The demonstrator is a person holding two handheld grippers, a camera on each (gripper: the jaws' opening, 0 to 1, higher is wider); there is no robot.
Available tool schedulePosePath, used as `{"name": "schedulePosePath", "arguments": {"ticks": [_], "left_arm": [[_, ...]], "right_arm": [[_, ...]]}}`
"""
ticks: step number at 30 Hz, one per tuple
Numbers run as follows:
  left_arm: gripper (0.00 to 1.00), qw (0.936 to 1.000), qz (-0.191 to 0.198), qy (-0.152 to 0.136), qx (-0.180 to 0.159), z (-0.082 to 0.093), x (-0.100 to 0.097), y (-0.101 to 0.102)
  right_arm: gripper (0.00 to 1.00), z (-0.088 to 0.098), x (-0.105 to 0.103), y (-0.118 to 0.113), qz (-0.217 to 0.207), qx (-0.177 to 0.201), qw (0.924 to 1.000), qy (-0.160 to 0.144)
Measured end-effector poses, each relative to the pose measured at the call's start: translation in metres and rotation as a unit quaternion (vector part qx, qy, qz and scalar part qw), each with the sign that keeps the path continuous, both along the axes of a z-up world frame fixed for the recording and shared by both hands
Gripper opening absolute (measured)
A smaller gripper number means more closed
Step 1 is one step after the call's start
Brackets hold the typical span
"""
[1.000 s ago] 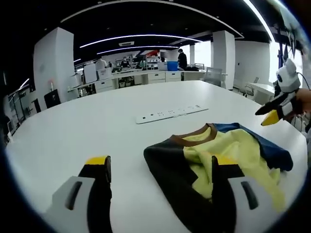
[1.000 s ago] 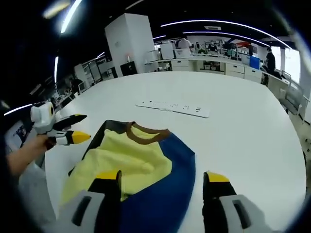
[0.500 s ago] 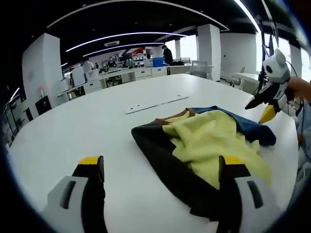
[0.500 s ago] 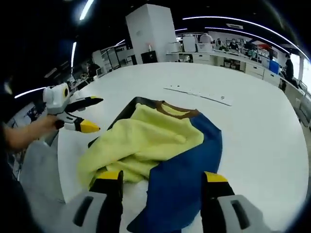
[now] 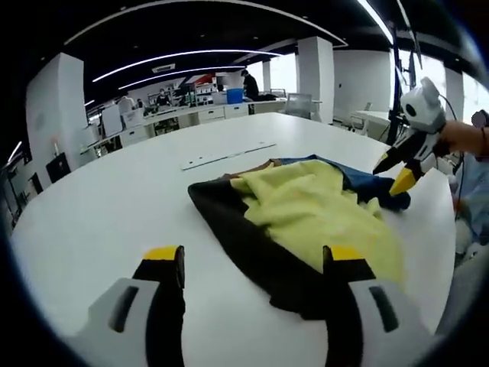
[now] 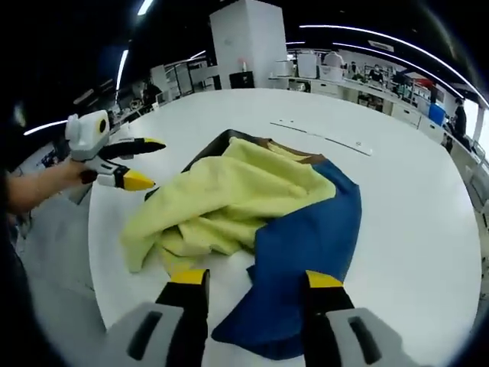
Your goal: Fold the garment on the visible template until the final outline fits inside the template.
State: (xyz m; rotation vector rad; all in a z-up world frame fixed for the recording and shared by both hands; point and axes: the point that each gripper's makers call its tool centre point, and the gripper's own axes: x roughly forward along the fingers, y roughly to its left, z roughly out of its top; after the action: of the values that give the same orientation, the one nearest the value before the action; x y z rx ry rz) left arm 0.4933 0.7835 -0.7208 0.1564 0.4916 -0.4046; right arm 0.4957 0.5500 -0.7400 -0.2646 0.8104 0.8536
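A crumpled garment in yellow, black and blue with a brown collar lies on the white round table (image 5: 99,206). In the left gripper view the garment (image 5: 306,210) spreads ahead and to the right of my left gripper (image 5: 256,264), which stands open and holds nothing. The right gripper (image 5: 397,172) hovers open over the garment's blue edge at the far right. In the right gripper view the garment (image 6: 252,199) lies just beyond my open right gripper (image 6: 248,279), and the left gripper (image 6: 137,162) hangs open at the left beside the yellow part.
A white power strip (image 5: 227,155) (image 6: 325,138) lies on the table beyond the garment. The table's edge (image 6: 99,290) runs close by on the left. A person's hand (image 6: 42,183) holds the left gripper. Desks, pillars and people fill the office behind.
Both cameras have drawn back and risen, so more of the garment's near side shows. The yellow part now lies spread wider over the blue and black. Both grippers stay open.
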Motion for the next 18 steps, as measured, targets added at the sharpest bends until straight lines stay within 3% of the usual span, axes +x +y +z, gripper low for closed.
{"name": "schedulePosePath", "arguments": {"ticks": [7,14,18], "left_arm": [[0.47,0.9984,-0.032,0.045,0.011,-0.023,-0.022,-0.01],[0.32,0.9964,-0.048,0.067,0.021,-0.039,-0.033,-0.022],[0.26,0.9968,-0.041,0.066,0.015,-0.04,-0.031,-0.022]], "right_arm": [[0.27,-0.007,-0.001,-0.008,-0.01,-0.017,0.9996,-0.019],[0.06,-0.008,0.002,-0.012,-0.021,-0.024,0.9989,-0.034],[0.01,-0.006,0.004,-0.014,-0.032,-0.018,0.9988,-0.033]]}}
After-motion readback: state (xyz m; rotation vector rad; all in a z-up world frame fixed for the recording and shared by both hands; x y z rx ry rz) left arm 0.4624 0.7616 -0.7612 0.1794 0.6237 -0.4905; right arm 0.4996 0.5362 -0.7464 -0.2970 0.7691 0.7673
